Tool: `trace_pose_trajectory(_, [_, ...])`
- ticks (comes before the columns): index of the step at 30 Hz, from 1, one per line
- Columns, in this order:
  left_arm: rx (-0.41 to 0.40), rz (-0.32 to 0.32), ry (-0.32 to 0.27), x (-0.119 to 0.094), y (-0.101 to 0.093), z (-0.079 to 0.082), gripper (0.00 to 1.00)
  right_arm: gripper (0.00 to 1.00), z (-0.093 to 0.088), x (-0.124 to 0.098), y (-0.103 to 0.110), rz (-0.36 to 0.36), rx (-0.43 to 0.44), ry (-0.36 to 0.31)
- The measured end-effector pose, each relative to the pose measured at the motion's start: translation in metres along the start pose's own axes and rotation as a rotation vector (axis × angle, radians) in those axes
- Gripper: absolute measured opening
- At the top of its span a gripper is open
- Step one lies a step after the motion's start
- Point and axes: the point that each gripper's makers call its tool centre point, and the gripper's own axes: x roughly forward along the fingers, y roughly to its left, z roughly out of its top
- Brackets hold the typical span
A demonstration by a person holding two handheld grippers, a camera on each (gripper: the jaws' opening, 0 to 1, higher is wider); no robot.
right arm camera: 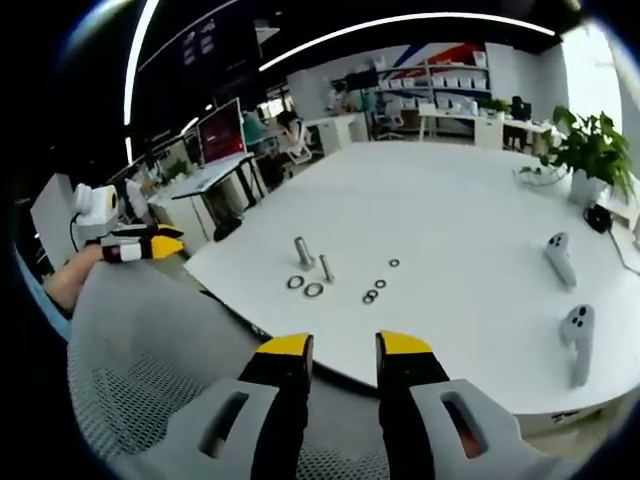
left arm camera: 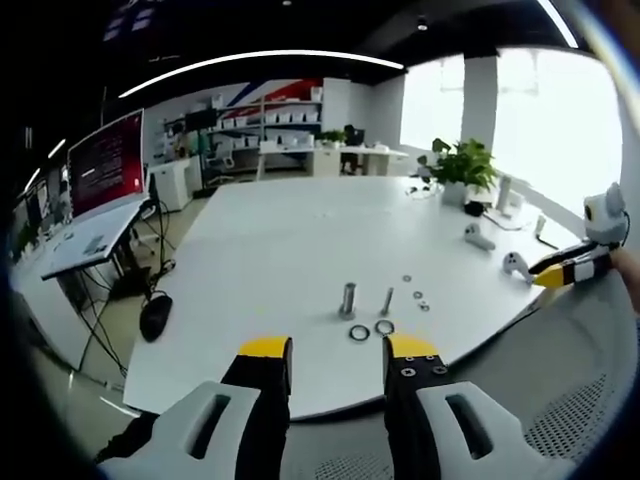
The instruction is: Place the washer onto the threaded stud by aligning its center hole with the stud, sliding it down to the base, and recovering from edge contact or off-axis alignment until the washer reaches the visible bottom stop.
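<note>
While both yellow-tipped grippers, left (left arm camera: 338,352) and right (right arm camera: 344,347), hung released, 2 flat metal ring washers (left arm camera: 371,330) lay beside 2 upright threaded steel studs (left arm camera: 348,299) on the smooth white table (left arm camera: 300,240).

White table (left arm camera: 300,250) with washers (left arm camera: 372,330)

White table (left arm camera: 300,230), dark washers (left arm camera: 360,333), grey metal studs (left arm camera: 348,299), yellow-tipped black left gripper (left arm camera: 337,347)
</note>
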Motion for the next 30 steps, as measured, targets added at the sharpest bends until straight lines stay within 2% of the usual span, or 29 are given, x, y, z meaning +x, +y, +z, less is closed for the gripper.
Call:
trace_pose_trajectory(5, [0.011, -0.004, -0.020, -0.001, -0.001, 0.003, 0.35, 0.26, -0.001, -0.001, 0.002, 0.010, 0.003, -0.001])
trace_pose_trajectory(9, [0.020, -0.004, -0.009, -0.002, -0.003, 0.000, 0.35, 0.28, -0.002, -0.004, 0.000, 0.008, 0.058, -0.027])
trace_pose_trajectory(17, [0.018, 0.002, 0.000, -0.001, -0.002, 0.000, 0.34, 0.27, -0.001, -0.002, 0.002, 0.023, 0.037, -0.016])
trace_pose_trajectory(20, [0.019, 0.003, 0.026, 0.000, -0.002, -0.003, 0.32, 0.27, 0.000, -0.001, 0.000, 0.020, 0.035, -0.020])
trace_pose_trajectory(25, [0.017, -0.018, 0.000, -0.001, -0.005, 0.001, 0.32, 0.27, 0.000, -0.001, 0.000, 0.023, 0.034, -0.023])
trace_pose_trajectory(30, [-0.004, -0.096, 0.046, -0.002, -0.014, -0.005, 0.29, 0.27, 0.001, -0.002, 0.001, 0.026, 0.034, -0.030])
